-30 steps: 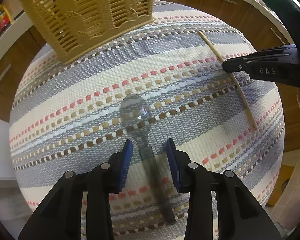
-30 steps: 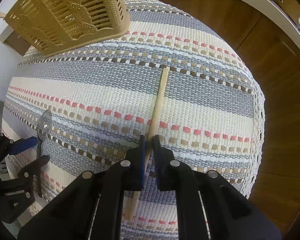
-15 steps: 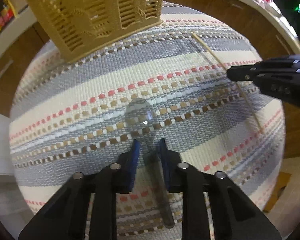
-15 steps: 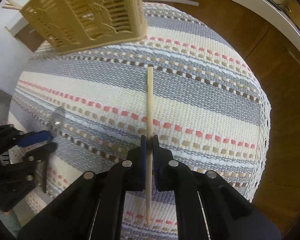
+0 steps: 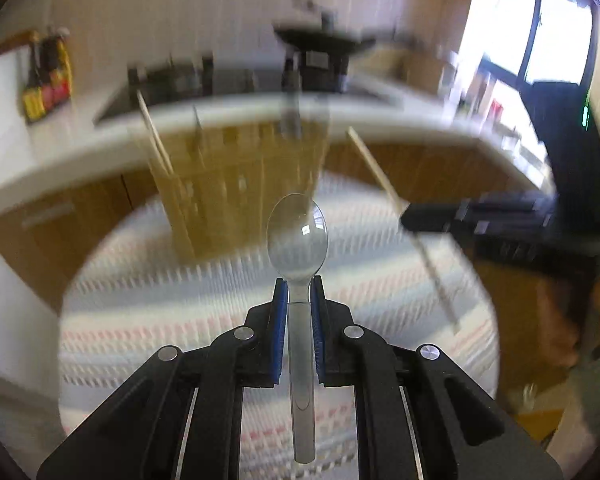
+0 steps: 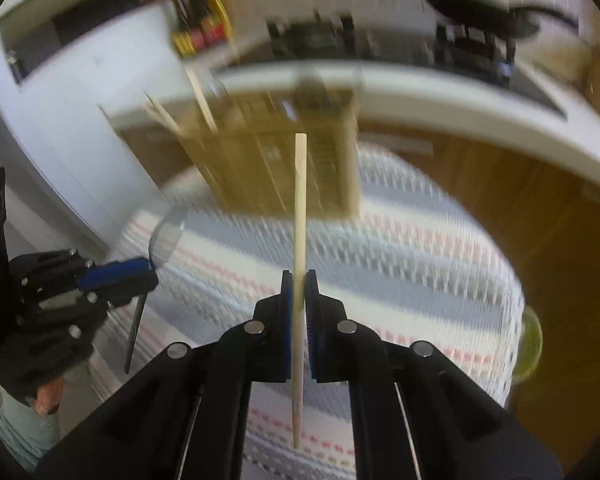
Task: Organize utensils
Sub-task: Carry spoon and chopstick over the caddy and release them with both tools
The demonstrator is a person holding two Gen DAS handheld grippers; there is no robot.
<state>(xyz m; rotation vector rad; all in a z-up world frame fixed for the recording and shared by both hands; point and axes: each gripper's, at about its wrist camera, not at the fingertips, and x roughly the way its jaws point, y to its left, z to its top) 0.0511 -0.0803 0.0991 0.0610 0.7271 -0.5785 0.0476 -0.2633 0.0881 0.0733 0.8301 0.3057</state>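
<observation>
1. Both utensils have come up off the striped mat (image 5: 148, 280) since a second ago: then the clear plastic spoon (image 5: 298, 236) and the wooden chopstick (image 6: 300, 216) lay flat on the weave, now each hangs in the air above it, and the woven basket (image 5: 236, 184), seen from above before, now faces the cameras side-on.
2. Left gripper (image 5: 298, 292) is clamped narrowly on the spoon's neck just below the bowl; the bowl points toward the basket and the handle runs back between the fingers.
3. Right gripper (image 6: 299, 288) is pinched tight on the chopstick below its middle, the blunt end aimed at the basket and the tapered tip trailing toward the camera.
4. Step in hand, as I judge it: the carry from mat to basket, with pick-up done and placing not yet begun.
5. Relative to the basket, both utensils sit on its near side, apart from it, the chopstick to the right of the spoon.
6. Next move likely calls for bringing each tip over the basket's open top, where other sticks (image 5: 152, 140) already stand, tilting the utensils upright, then releasing.
7. Heavy blur hides the basket's compartments, so I cannot tell which slot suits each.
</observation>
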